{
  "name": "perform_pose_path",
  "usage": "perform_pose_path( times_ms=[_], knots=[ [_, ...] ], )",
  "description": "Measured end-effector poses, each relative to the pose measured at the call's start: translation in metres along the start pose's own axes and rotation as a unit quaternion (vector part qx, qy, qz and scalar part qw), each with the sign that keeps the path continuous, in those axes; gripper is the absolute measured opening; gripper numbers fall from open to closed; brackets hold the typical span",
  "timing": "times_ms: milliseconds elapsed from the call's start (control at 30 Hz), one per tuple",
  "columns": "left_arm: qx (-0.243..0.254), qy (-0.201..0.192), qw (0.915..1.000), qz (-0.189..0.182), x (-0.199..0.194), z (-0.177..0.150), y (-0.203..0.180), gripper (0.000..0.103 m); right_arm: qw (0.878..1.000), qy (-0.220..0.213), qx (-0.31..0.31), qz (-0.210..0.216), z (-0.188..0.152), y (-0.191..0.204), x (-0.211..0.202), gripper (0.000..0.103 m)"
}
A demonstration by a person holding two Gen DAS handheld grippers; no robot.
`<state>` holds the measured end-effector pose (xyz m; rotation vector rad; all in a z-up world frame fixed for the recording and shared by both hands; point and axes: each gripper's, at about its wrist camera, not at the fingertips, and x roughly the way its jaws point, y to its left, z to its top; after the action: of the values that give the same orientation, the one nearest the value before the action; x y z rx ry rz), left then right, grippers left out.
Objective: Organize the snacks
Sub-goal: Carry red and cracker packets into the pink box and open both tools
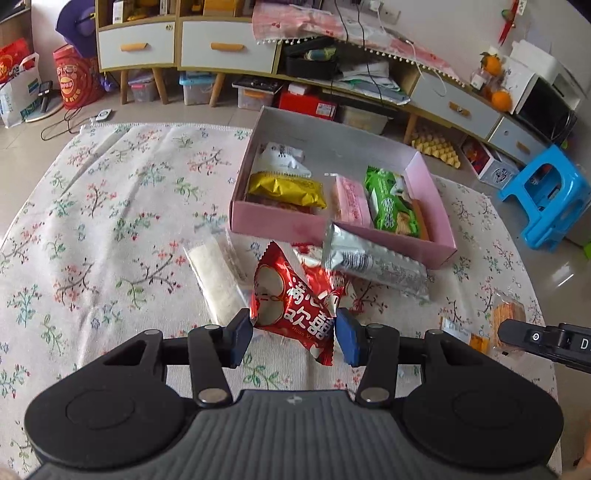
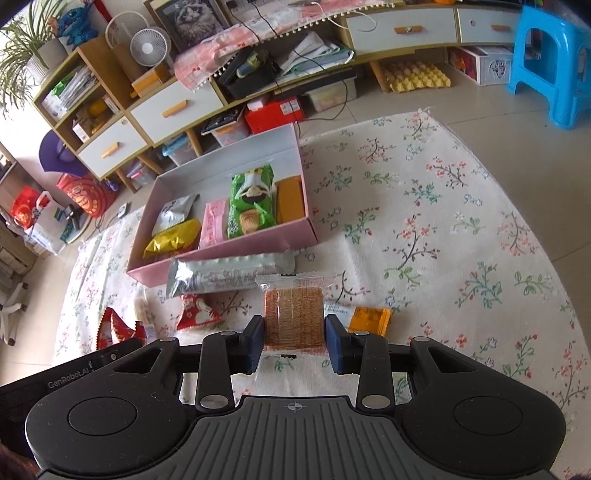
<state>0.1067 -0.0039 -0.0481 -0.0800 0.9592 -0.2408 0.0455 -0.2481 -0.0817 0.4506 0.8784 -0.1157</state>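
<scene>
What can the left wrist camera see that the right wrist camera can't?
Only the left wrist view shows the left gripper shut on a red foil snack packet, plus two oranges on the cabinet.

Only the right wrist view shows the right gripper shut on a clear-wrapped orange cracker pack, a white desk fan and a framed cat picture.

Both show the pink cardboard box and silver foil packet.

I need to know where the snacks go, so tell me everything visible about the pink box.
The pink box is a shallow, open, rectangular tray, apparently cardboard, pink outside and white inside. It sits flat on the floral cloth. Inside lie white, yellow, pink, green and orange packets. A silver packet rests against its near wall.
</scene>
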Motion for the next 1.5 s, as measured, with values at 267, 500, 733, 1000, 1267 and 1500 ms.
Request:
perform_pose_path(
  times_ms=[267, 500, 733, 1000, 1267, 1500],
  knots=[
    [-0.022, -0.021, 0.9995, -0.008, 0.008, 0.028, 0.007, 0.045, 1.000, -0.024, -0.002, -0.020, 0.029, -0.001, 0.017, 0.033],
    [-0.056, -0.025, 0.9978, -0.025, 0.026, 0.052, 0.012, 0.045, 0.999, -0.023, -0.009, -0.030, 0.045, 0.001, 0.044, 0.033],
    [-0.057, -0.032, 0.9972, -0.038, 0.043, 0.071, -0.002, 0.045, 0.999, -0.029, -0.032, -0.020, 0.065, 0.013, 0.063, 0.033],
    [-0.054, -0.015, 0.9972, -0.050, 0.065, 0.080, -0.009, 0.045, 0.998, -0.017, -0.054, -0.012, 0.084, 0.021, 0.091, 0.033],
    [-0.058, -0.017, 0.9957, -0.070, 0.070, 0.082, -0.009, 0.048, 0.998, -0.016, -0.063, -0.001, 0.091, 0.023, 0.107, 0.035],
    [-0.060, -0.026, 0.9956, -0.067, 0.064, 0.082, -0.007, 0.055, 0.998, -0.037, -0.048, 0.006, 0.095, 0.017, 0.099, 0.039]
  ],
)
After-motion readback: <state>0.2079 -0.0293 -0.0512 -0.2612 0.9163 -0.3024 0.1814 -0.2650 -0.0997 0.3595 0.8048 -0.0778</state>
